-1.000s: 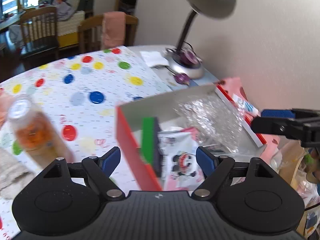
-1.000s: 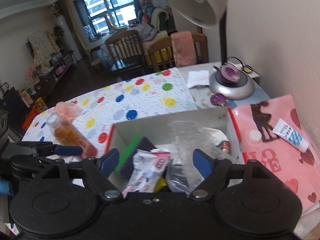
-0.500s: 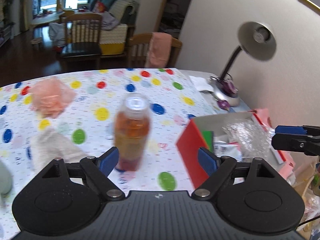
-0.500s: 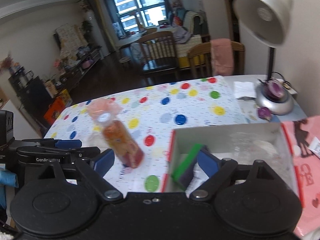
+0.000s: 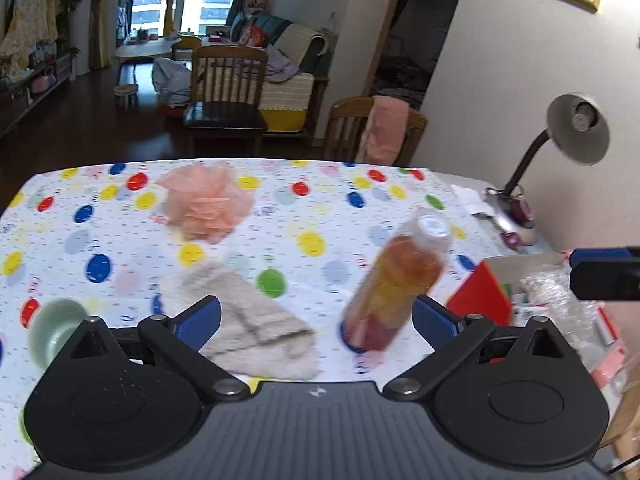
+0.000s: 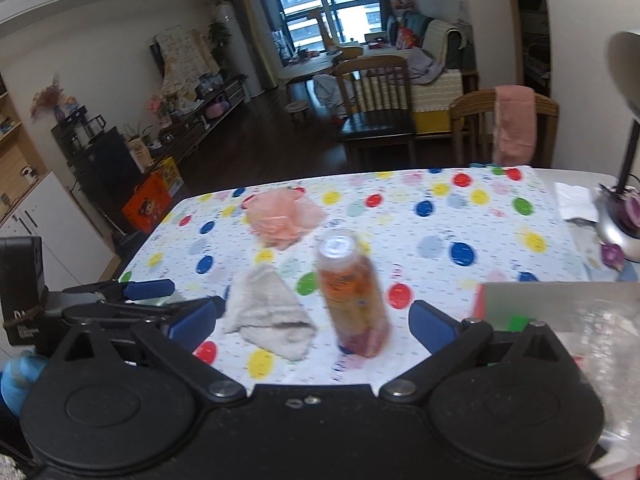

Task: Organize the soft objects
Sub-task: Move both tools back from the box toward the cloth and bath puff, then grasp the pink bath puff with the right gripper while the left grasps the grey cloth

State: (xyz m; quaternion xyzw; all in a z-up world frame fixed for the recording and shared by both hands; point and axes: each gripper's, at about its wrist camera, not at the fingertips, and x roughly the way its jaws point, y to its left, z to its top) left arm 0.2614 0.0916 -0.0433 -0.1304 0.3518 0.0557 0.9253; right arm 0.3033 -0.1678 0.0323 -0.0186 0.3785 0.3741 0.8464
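Polka-dotted cloth over the table, with two soft things out on it: a grey-white folded cloth near the front edge, a peach mesh puff farther back. Between cloth and box, an orange-filled bottle, upright, blurred. At the right, a red-sided box already holding crinkled clear plastic and what looks like a green-edged sponge. By that showing, partly done: some soft items boxed, cloth and puff left to collect. Left gripper with jaws opening, nothing pinched between the blue pads, cloth and bottle merely framed beyond them. Right gripper likewise opening and empty-handed. Writing scarce: white lettering on the left gripper's body in the right wrist view, too blurred to read; bottle label also unreadable.
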